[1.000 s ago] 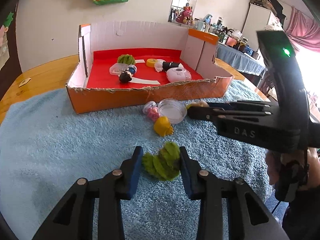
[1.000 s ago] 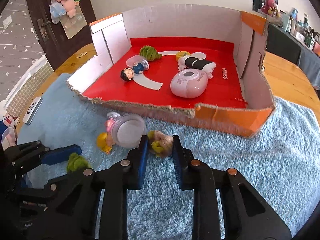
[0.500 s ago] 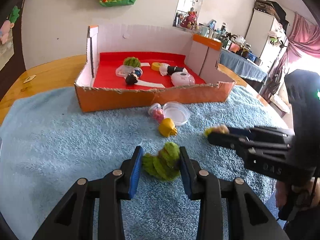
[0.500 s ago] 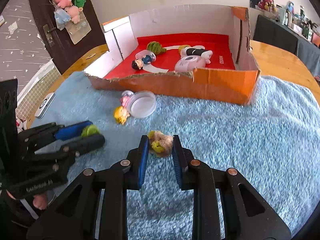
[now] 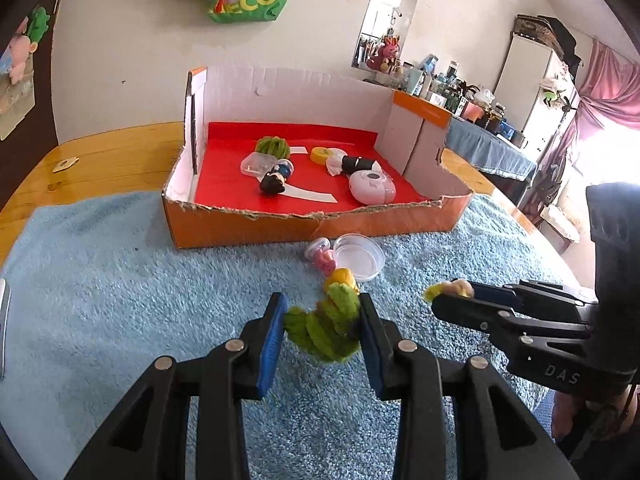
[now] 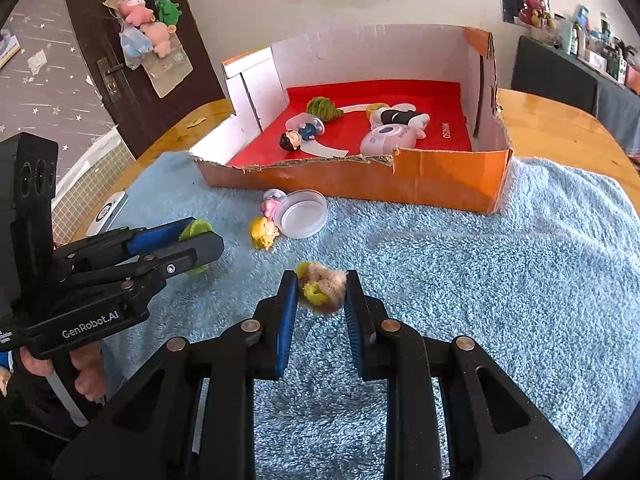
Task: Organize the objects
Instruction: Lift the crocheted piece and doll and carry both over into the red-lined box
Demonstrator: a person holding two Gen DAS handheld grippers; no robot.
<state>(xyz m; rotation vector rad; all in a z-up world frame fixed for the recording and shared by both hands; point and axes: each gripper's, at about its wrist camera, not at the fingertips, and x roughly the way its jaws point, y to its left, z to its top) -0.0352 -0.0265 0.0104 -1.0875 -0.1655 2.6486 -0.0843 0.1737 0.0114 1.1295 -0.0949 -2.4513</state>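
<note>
On a fuzzy blue towel [image 6: 480, 264], the left gripper [image 6: 200, 242], marked "GenRobot.AI", clamps a shaggy green scrunchie [image 5: 326, 326] at nine o'clock. At centre, the right gripper [image 6: 320, 292] pinches a fluffy tan-and-yellow scrunchie [image 6: 322, 286]. At twelve o'clock sits a torn orange cardboard box [image 6: 440, 180], its red floor printed "MINISO".

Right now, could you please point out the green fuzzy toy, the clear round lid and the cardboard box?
green fuzzy toy [image 5: 326, 328], left wrist view, middle of its body
clear round lid [image 6: 303, 214], right wrist view, flat centre
cardboard box [image 6: 440, 182], right wrist view, orange front wall
</note>
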